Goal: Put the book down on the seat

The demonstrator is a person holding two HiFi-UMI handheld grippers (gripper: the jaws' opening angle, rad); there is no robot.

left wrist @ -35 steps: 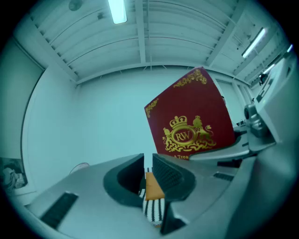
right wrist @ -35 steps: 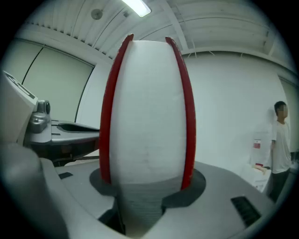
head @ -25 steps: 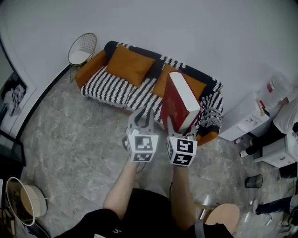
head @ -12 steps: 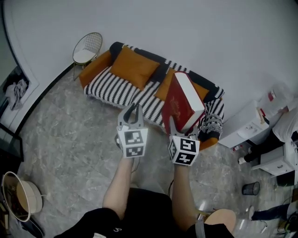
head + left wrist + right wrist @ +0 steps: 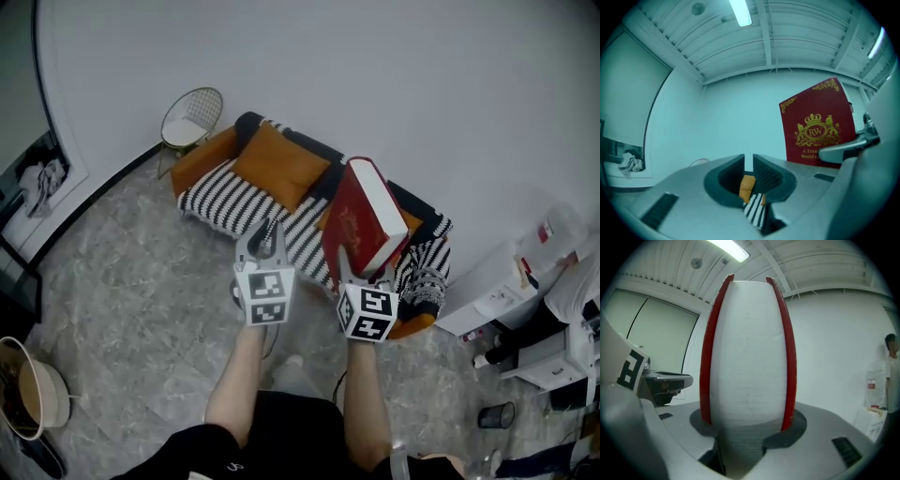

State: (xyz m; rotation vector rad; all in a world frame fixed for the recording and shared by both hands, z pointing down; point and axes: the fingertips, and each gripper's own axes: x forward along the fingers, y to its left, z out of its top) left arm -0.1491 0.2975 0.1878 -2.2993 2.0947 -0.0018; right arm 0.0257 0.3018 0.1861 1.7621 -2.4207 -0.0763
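A thick red hardcover book [image 5: 361, 220] with a gold crest stands upright in my right gripper [image 5: 366, 272], whose jaws are shut on its lower edge. Its white page block [image 5: 747, 352] fills the right gripper view between the red covers. The left gripper view shows the book's front cover [image 5: 818, 124] off to the right. My left gripper [image 5: 265, 242] hangs level to the left of the book, its jaws almost together with only a thin slit and nothing between them. Ahead of both grippers lies the black-and-white striped sofa [image 5: 225, 187] with an orange cushion [image 5: 281, 164].
A gold wire chair [image 5: 192, 120] stands left of the sofa by the wall. A white cabinet [image 5: 487, 291] and clutter sit at the right, with a person [image 5: 888, 376] beyond. A round basket [image 5: 28, 394] is at lower left. A framed picture [image 5: 37, 178] leans at the left wall.
Both grippers have travelled toward the sofa and slightly up, the book still upright in the right one. The left gripper has drawn away from the right one, to the left.
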